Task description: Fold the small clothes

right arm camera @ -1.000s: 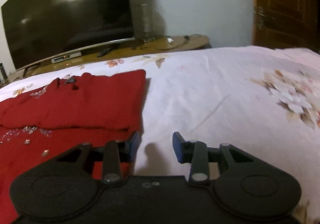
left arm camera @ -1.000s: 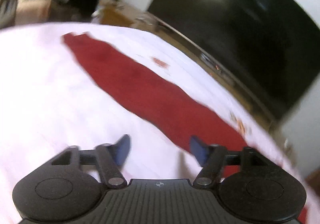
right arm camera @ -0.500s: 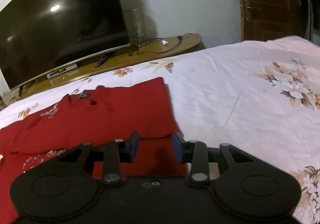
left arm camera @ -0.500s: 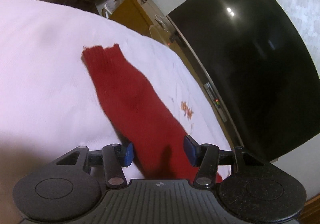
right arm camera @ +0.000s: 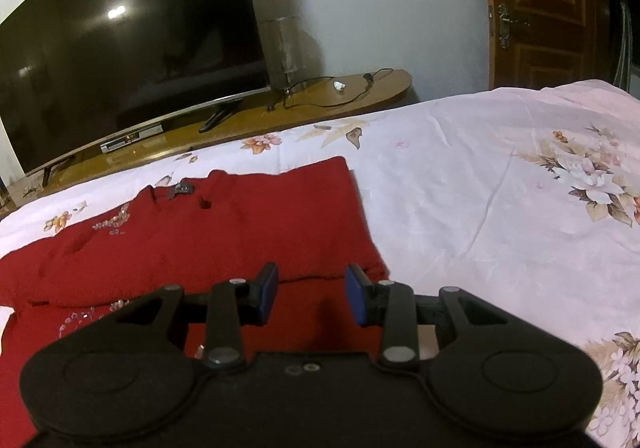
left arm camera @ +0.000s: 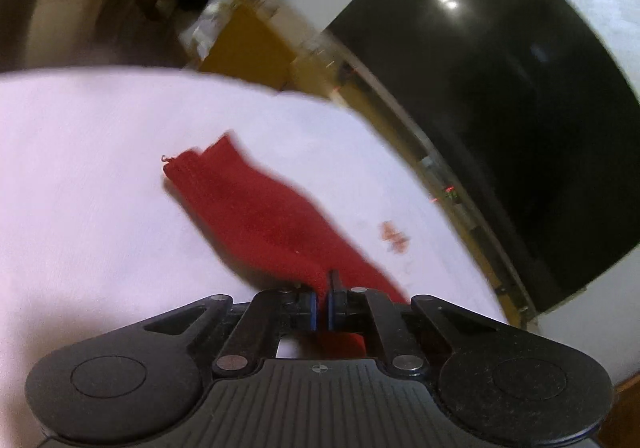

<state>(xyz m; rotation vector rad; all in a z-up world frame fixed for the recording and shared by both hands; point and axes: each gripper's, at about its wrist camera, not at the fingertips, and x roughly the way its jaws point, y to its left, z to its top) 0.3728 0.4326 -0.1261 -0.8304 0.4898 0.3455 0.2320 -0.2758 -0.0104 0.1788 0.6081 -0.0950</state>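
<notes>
Left tool [left arm camera: 322, 306] angled down, clamped on red sleeve [left arm camera: 260, 211] (just closed).

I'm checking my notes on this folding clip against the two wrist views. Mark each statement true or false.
1. The left gripper is shut on the red garment. True; its jaws have just closed on the cloth.
2. The right gripper pinches a fold. False: its jaws stand apart, gripping nothing.
3. The bedsheet is plain blue. False: it is pale with flowers.
4. A dark television stands beyond the bed. True.
5. The garment's right sleeve lies folded across the body. True.
</notes>
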